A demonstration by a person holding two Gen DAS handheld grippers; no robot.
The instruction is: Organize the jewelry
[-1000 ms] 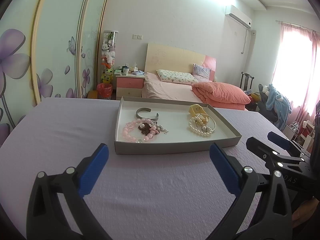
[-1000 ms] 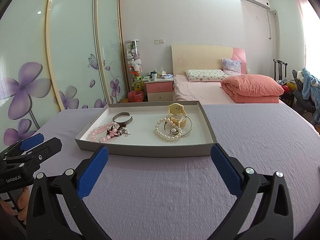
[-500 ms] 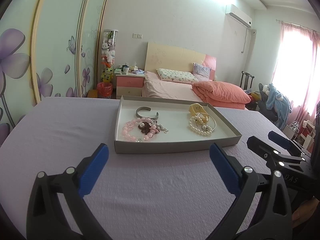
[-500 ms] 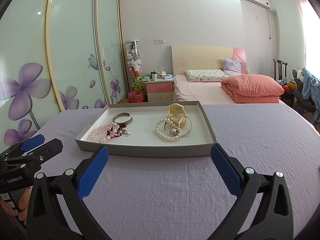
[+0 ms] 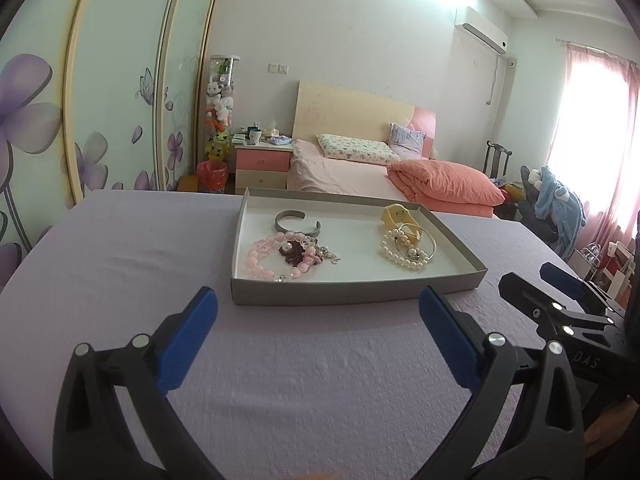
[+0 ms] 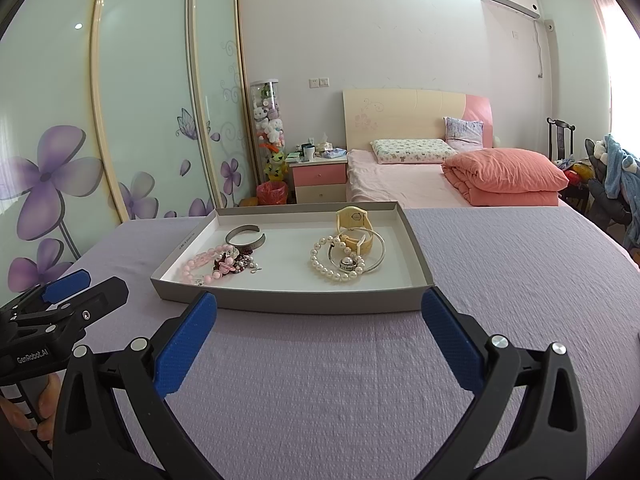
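Fingers of both grippers stand wide apart and hold nothing: the left gripper (image 5: 318, 330) and the right gripper (image 6: 320, 330) hover low over the lilac textured cloth surface (image 6: 520, 272), side by side, each just short of the near wall of the shallow grey cardboard tray with a white floor (image 6: 296, 303).

All the jewelry lies inside that tray, in two loose heaps. Toward the left end are a grey open metal cuff (image 5: 297, 221) and, touching it, a pink bead bracelet (image 5: 264, 257) tangled with a dark red beaded piece (image 5: 295, 255). Toward the right end a white pearl bracelet (image 6: 334, 262), a thin silver bangle (image 6: 376, 252) and a pale yellow wristwatch (image 6: 352, 220) overlap one another.

The tray's long axis runs left to right across the line of both grippers, so every piece lies straight ahead and beyond the near wall. By my reading the left gripper sits nearer the pink heap and the right gripper nearer the pearl heap. Whether these heaps are the sorted result or a jumble awaiting sorting, this scene cannot settle; any reach would have to clear the wall from above.
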